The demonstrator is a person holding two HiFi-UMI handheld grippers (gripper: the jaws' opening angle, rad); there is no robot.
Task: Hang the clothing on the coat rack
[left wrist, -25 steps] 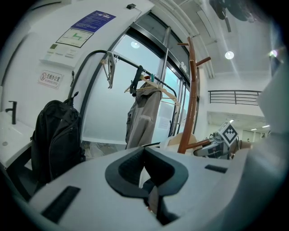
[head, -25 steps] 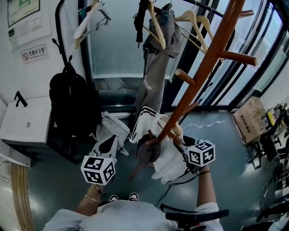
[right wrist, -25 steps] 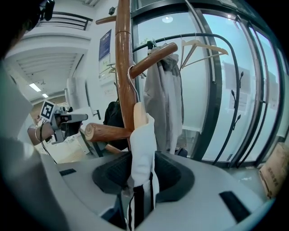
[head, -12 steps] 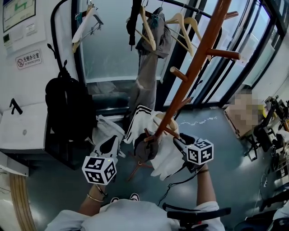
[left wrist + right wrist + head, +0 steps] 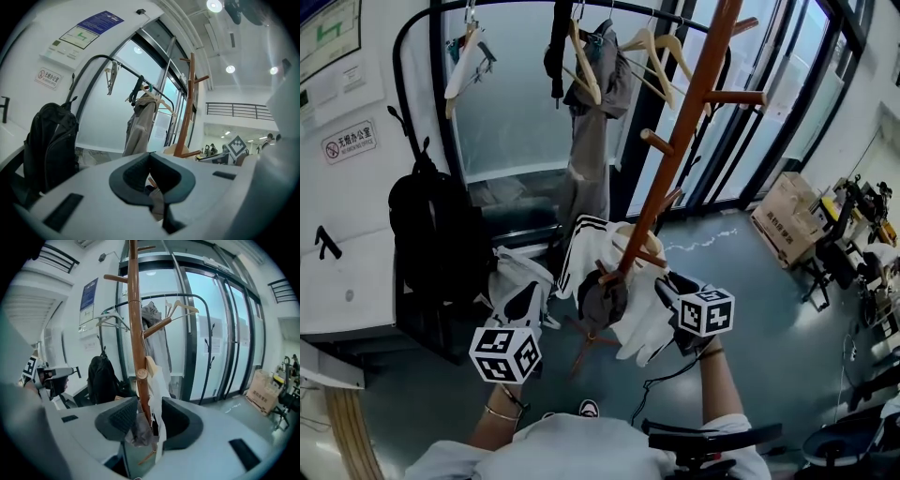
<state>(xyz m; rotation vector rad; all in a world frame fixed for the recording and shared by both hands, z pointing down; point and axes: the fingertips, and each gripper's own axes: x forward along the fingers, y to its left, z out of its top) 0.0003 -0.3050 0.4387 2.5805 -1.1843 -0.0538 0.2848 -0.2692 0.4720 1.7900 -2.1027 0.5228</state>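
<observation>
A wooden coat rack [image 5: 675, 159] slants through the head view. A white garment with black stripes [image 5: 586, 248] hangs on it from a wooden hanger, above a grey cap-like cloth [image 5: 602, 302]. My right gripper [image 5: 667, 286] is at the garment's right side. Its jaws have just been opening and stand open. In the right gripper view the rack pole [image 5: 136, 333] and the white cloth [image 5: 157, 380] show in the gap of that gripper [image 5: 149, 416], unpressed. My left gripper [image 5: 523, 298] is left of the rack. In its own view the left gripper's [image 5: 149, 157] tips meet with nothing seen between them.
A black backpack [image 5: 427, 225] hangs at the left beside a white desk [image 5: 347, 281]. Behind the rack, a black rail carries wooden hangers and a grey coat [image 5: 586, 141] before glass doors. A cardboard box [image 5: 787, 220] sits at the right, and a black chair [image 5: 712, 441] is behind me.
The head view has tilted up, so the scene sits lower and further left. The right gripper has turned and eased slightly away from the white garment, which stays on the rack.
</observation>
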